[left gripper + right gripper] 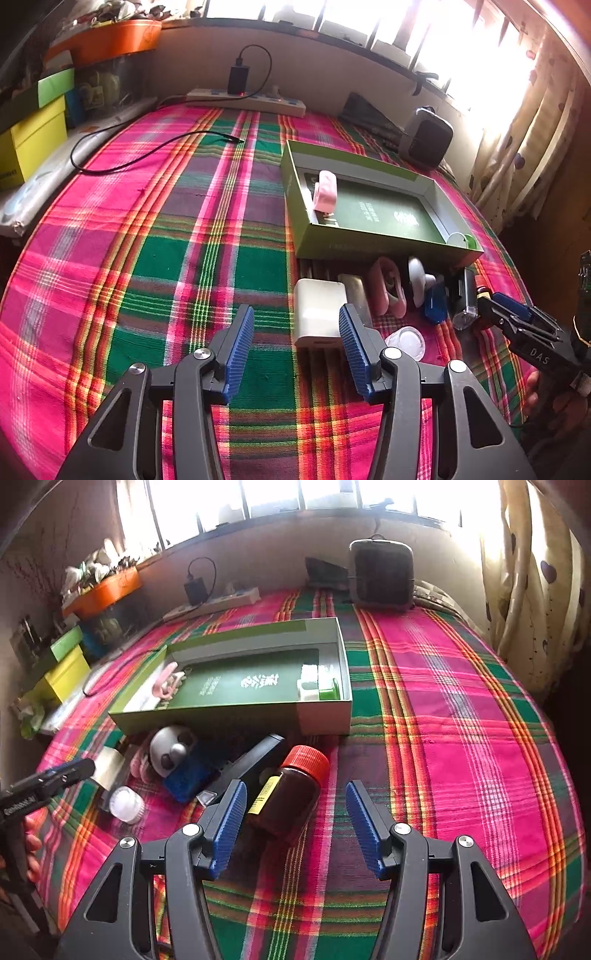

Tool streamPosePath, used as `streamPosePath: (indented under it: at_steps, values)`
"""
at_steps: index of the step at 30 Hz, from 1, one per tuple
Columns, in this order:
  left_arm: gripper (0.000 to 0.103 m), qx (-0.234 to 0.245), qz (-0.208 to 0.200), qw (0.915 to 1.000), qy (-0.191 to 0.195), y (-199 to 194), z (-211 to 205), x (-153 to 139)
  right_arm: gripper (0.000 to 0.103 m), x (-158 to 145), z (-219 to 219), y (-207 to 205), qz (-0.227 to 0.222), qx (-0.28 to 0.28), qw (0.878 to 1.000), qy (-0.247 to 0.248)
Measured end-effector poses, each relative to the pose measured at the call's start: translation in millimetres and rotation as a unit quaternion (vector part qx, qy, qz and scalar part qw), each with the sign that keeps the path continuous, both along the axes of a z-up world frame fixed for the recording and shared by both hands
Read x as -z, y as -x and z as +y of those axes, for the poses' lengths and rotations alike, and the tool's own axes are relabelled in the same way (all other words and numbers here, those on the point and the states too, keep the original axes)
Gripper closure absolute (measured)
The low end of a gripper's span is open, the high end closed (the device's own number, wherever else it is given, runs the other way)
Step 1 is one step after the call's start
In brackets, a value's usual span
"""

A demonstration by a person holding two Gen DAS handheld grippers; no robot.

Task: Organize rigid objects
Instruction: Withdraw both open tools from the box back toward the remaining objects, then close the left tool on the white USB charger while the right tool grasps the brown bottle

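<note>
Plaid cloth (147, 258), left gripper (297, 332) jaws wide over white charger block (319, 314), right gripper (295, 808) spread around red-capped amber bottle (286, 797) without gripping, green box (236, 709) just behind.

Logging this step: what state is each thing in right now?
Left gripper: open, empty.
Right gripper: open, empty.
Brown bottle: lying down, red cap on.
Green box: open, pink clip inside.
White charger: on the cloth, unplugged.
</note>
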State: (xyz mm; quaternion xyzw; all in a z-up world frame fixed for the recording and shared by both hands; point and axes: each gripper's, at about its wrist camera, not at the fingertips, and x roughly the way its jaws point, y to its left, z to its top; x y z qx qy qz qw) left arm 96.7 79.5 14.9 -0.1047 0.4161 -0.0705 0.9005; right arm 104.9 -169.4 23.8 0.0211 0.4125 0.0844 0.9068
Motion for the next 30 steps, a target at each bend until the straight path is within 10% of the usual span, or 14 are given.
streamPosePath:
  at_steps: [30]
  values:
    - [0.055,0.018,0.012,0.9979,-0.062,-18.2,-18.6,7.0,0.046,13.2,-13.0,-18.7,0.028,0.031,0.997,0.062]
